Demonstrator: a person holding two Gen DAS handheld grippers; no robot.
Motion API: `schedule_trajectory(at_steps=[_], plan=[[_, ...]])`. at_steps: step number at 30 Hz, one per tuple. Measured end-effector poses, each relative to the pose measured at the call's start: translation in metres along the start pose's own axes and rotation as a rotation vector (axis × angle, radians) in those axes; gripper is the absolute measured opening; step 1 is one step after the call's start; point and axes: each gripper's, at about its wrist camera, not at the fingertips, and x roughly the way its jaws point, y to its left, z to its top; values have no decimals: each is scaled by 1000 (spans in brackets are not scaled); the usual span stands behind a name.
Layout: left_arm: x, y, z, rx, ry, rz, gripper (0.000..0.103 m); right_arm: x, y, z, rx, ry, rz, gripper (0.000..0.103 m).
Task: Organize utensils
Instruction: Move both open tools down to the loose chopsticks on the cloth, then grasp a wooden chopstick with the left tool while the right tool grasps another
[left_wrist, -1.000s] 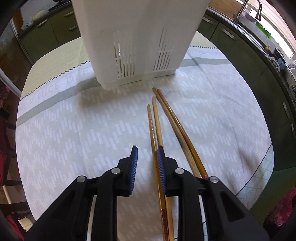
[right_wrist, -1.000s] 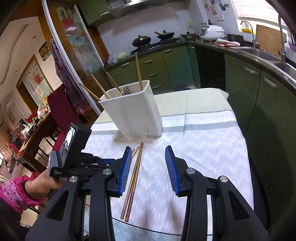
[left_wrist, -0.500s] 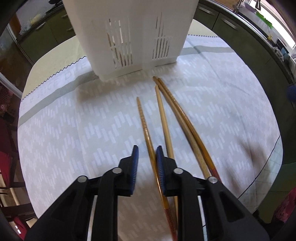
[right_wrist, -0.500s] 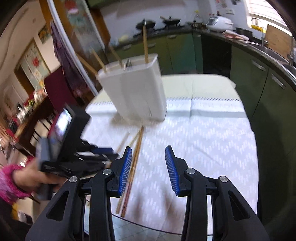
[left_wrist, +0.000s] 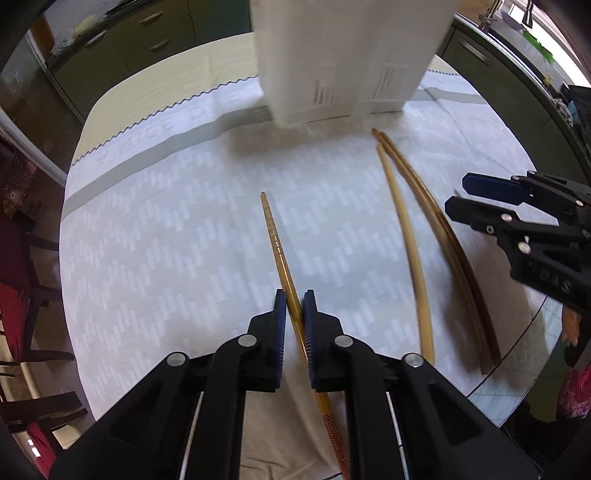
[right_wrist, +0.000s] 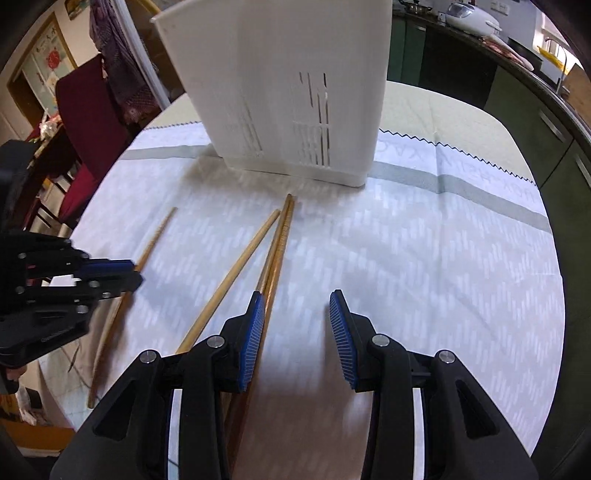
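An amber chopstick lies on the patterned tablecloth, and my left gripper is shut on its middle, pads pressing both sides. To its right lie a pale chopstick and a dark pair. The white slotted utensil holder stands behind them. My right gripper hangs open low over the cloth with nothing between its pads; the dark pair runs just outside its left finger. The right wrist view also shows the left gripper on the amber chopstick, the pale chopstick and the holder.
The round table's near edge is just past the chopstick ends. Red chairs stand at the left. Green kitchen cabinets curve behind and right of the table. The right gripper enters the left wrist view from the right.
My left gripper has closed on the amber chopstick and drawn it left, apart from the other three. My right gripper has dropped and tilted down toward the table beside the dark pair.
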Motion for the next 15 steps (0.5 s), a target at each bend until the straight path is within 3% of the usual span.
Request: schedule_trajectory(at_steps=[12, 15], plan=[[-6, 6, -7, 17, -21, -12, 10, 15, 5, 8, -39, 27, -150, 38], [-7, 8, -8, 15, -23, -17, 10, 11, 2, 11, -12, 18, -92, 38]])
